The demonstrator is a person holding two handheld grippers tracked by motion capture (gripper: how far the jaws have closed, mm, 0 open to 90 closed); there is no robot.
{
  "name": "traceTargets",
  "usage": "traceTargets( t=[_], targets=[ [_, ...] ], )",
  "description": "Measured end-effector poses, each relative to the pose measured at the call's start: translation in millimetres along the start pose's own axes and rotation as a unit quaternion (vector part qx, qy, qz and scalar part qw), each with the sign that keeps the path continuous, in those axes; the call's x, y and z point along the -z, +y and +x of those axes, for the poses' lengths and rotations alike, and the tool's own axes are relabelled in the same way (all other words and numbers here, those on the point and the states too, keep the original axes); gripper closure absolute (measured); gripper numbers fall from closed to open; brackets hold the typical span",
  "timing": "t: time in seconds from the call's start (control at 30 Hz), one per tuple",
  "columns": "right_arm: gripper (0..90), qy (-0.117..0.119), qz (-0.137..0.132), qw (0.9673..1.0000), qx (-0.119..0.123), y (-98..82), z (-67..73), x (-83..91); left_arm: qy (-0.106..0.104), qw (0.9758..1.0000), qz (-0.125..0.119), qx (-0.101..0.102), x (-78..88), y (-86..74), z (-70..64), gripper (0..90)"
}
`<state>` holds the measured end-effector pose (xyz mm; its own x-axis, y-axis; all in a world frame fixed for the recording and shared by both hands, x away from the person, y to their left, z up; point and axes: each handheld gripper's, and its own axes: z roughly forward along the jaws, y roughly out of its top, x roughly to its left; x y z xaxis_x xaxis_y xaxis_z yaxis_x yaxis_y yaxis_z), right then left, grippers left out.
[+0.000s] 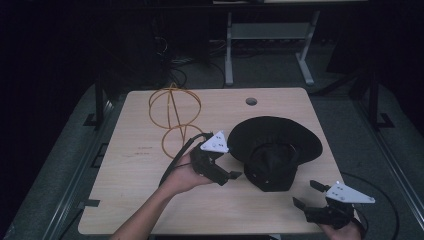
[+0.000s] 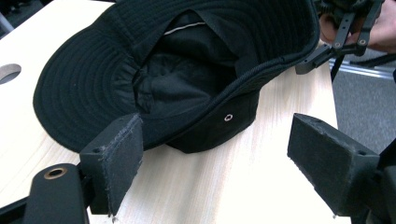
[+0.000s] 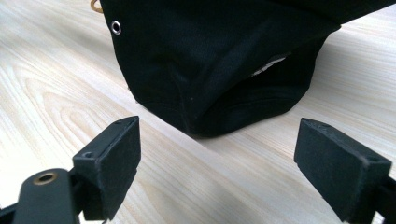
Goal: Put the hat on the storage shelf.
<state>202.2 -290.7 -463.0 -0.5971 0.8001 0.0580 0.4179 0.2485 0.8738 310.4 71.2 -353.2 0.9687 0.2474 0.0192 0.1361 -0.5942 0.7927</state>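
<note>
On the light wooden tabletop (image 1: pixel 150 190) we see a black hat (image 1: pixel 274 145) lying right of centre, its crown squashed and tipped toward the near edge, the wide brim spread out behind it. From the left tool's view we look into the hat's dark lining, with a small metal eyelet (image 2: pixel 228 117) on the crown's side wall.

Our left tool (image 1: pixel 227 170) sits just beside the hat's left edge, held in the left hand (image 1: pixel 182 177). Its jaws are spread wide and hold nothing; in its own view one pad (image 2: pixel 119 158) lies close against the brim, though we cannot tell whether it touches, and the other stands clear over bare wood.

Our right tool (image 1: pixel 307 194) hovers near the front right corner of the tabletop, just short of the hat's crown. Its jaws are also spread apart and empty, and in its own view the crown sits between and beyond them.

Toward the far left of the tabletop stands an orange wire frame (image 1: pixel 175 117) made of rings, well apart from the hat. A round hole (image 1: pixel 251 101) shows near the far edge.
</note>
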Motion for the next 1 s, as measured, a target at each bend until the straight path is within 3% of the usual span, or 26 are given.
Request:
traceTargets(
  t=[0.1, 0.37, 0.47, 0.6, 0.83, 1.0],
  targets=[
    [14.3, 0.0, 0.003, 1.0, 0.0, 0.1, 0.5, -0.9, 0.002, 0.9999, 0.009, -0.007, -2.8, 1.7, 0.2, 17.7],
    [14.3, 0.005, 0.001, 1.0, -0.003, -0.3, 0.6, -1.3, -0.007, 0.9999, 0.007, -0.008, -12.8, 9.3, 5.8, 19.6],
    [14.3, 0.008, 0.004, 1.0, -0.004, -1.0, 0.1, -2.4, -0.014, 0.9994, 0.026, -0.019, -23.9, 12.1, 8.8, 20.1],
    [14.3, 0.009, 0.005, 0.9999, -0.002, -1.5, -0.5, -2.9, -0.019, 0.9989, 0.039, -0.017, -33.0, 12.4, 12.1, 22.0],
    [14.2, 0.008, 0.002, 1.0, -0.002, -1.2, 0.2, -1.0, -0.022, 0.9975, 0.062, -0.026, -43.7, 13.1, 13.8, 42.3],
    [14.3, 0.009, 0.002, 1.0, 0.001, -1.1, 0.5, -1.6, -0.018, 0.9968, 0.071, -0.032, -46.5, 12.2, 14.1, 50.4]
  ],
)
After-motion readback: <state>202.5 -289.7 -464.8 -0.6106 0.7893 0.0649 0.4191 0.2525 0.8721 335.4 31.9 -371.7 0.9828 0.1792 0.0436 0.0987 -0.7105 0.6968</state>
